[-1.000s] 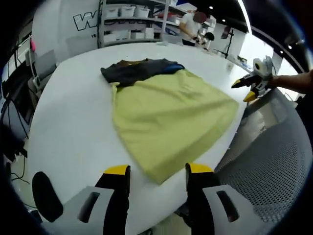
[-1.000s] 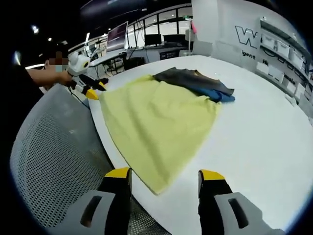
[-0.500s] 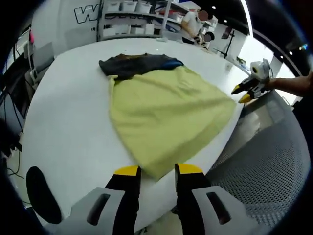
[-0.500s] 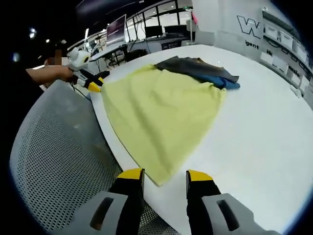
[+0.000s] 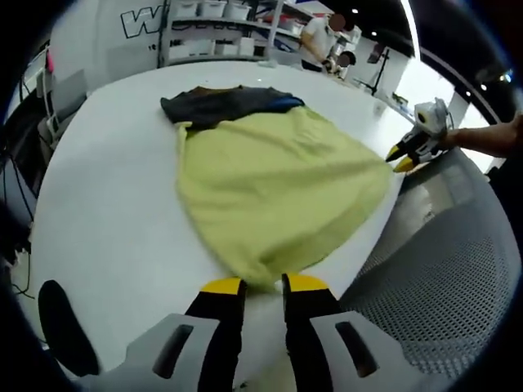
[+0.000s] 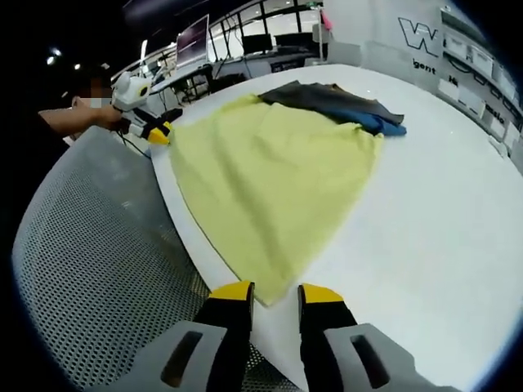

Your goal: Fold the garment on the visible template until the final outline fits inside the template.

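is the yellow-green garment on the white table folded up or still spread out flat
Spread out. The yellow-green garment lies open in one wide sheet across the white table, its far edge against a dark garment. No fold shows.

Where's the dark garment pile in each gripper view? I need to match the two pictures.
Left gripper view: the dark garment pile lies upper centre, at the far edge of the yellow-green garment.
Right gripper view: the pile lies upper right of centre, again at the yellow-green garment's far end.
Shared landmark: the blue fabric peeking from the pile beside the yellow-green garment.
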A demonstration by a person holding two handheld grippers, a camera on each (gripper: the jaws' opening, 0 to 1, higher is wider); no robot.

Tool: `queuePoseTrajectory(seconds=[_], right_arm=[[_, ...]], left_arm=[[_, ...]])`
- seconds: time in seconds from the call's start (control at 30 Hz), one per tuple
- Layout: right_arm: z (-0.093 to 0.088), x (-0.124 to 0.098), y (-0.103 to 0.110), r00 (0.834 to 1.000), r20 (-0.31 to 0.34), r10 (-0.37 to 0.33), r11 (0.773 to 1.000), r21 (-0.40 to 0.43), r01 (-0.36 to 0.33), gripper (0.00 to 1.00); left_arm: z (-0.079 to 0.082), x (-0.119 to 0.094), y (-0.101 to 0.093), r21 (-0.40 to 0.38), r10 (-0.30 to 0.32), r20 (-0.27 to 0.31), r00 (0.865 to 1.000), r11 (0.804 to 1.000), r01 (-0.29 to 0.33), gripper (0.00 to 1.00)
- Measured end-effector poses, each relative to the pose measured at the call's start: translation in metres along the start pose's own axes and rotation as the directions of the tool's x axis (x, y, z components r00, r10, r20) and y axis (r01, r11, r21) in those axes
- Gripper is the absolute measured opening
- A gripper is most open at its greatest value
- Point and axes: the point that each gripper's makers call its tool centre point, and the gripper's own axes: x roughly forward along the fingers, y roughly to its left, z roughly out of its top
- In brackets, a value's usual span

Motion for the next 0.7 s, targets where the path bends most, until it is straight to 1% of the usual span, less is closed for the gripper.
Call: queuePoseTrajectory(seconds=[0.07, 0.23, 0.37, 0.5, 0.6, 0.7], right_arm=[[0.0009, 0.001, 0.0001, 1.0, -0.001, -0.001, 1.0, 0.0, 0.001, 0.14], [0.0018, 0.0031, 0.0027, 1.0, -0.011, -0.01, 0.999, -0.032, 0.009, 0.1], [0.0015, 0.0041, -0.002, 0.999, -0.02, -0.032, 0.998, -0.061, 0.031, 0.01], [0.0015, 0.0036, -0.002, 1.0, -0.01, -0.029, 0.998, -0.048, 0.028, 0.0], [0.0015, 0.0031, -0.0012, 1.0, -0.009, -0.022, 0.999, -0.023, 0.022, 0.0], [0.0013, 0.0026, -0.0017, 1.0, -0.01, -0.026, 0.999, -0.023, 0.025, 0.0]], left_arm=[[0.0015, 0.001, -0.0022, 0.004, -0.004, -0.001, 1.0, 1.0, 0.004, 0.17], [0.0043, 0.003, -0.0038, 0.006, -0.009, 0.003, 1.0, 1.0, 0.009, 0.13], [0.0037, 0.0039, -0.0051, -0.001, -0.011, 0.006, 1.0, 1.0, 0.011, 0.1], [0.0024, 0.0015, -0.0048, -0.009, -0.004, 0.005, 1.0, 1.0, 0.004, 0.07], [0.0026, -0.0014, -0.0059, -0.004, 0.001, 0.006, 1.0, 1.0, -0.001, 0.06], [0.0045, -0.0038, -0.0055, -0.008, 0.009, 0.015, 1.0, 1.0, -0.008, 0.06]])
